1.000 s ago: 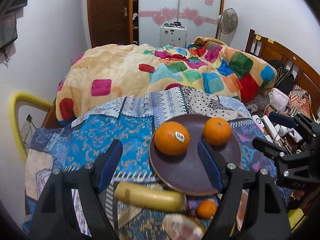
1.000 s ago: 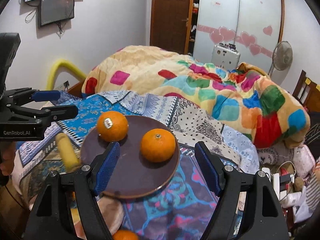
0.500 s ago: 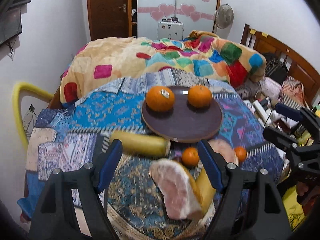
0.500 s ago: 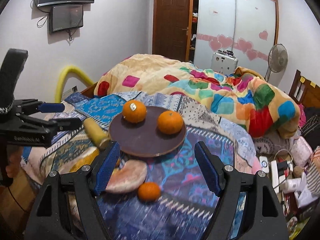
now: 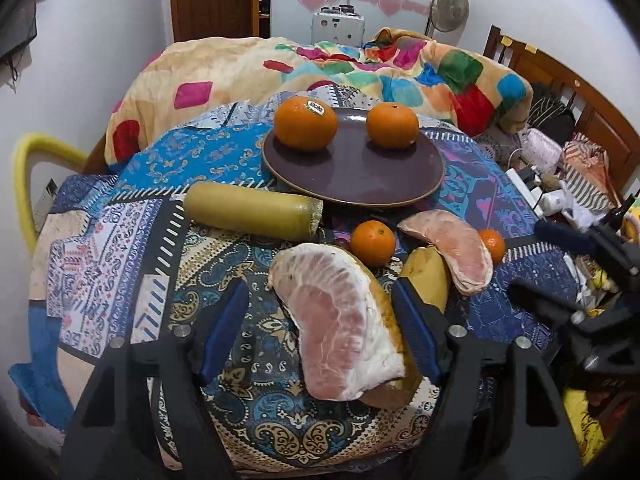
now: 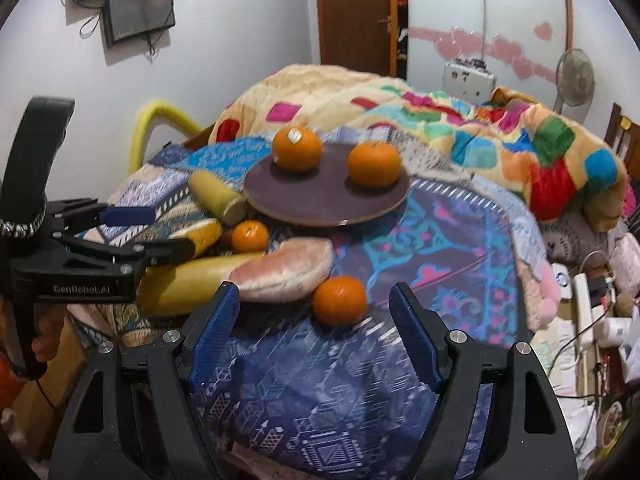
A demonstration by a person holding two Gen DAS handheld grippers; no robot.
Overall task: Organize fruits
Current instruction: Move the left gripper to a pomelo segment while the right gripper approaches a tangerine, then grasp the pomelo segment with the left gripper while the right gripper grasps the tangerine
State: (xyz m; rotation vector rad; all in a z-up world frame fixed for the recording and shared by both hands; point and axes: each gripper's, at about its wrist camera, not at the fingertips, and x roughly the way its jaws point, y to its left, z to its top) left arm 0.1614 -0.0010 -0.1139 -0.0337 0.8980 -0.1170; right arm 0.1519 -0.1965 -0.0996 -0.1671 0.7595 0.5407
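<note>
Both grippers are reaching in unclenched: left gripper (image 5: pixel 320 332), jaws just narrowing, straddling the near pomelo (image 5: pixel 340 320), right gripper (image 6: pixel 316 332) nearing the orange (image 6: pixel 339 300), each needing a squeeze.

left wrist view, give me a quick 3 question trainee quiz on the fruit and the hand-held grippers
1. How many oranges sit on the brown plate?
2. True or false: the left hand-held gripper is clamped on the pomelo wedge.
3. Which fruit lies nearest in front of the right hand-held gripper? A) banana B) small orange C) apple

Key: 1. Two. 2. False; its jaws have just been closing, with the wedge between them but not pressed. 3. B.
</note>
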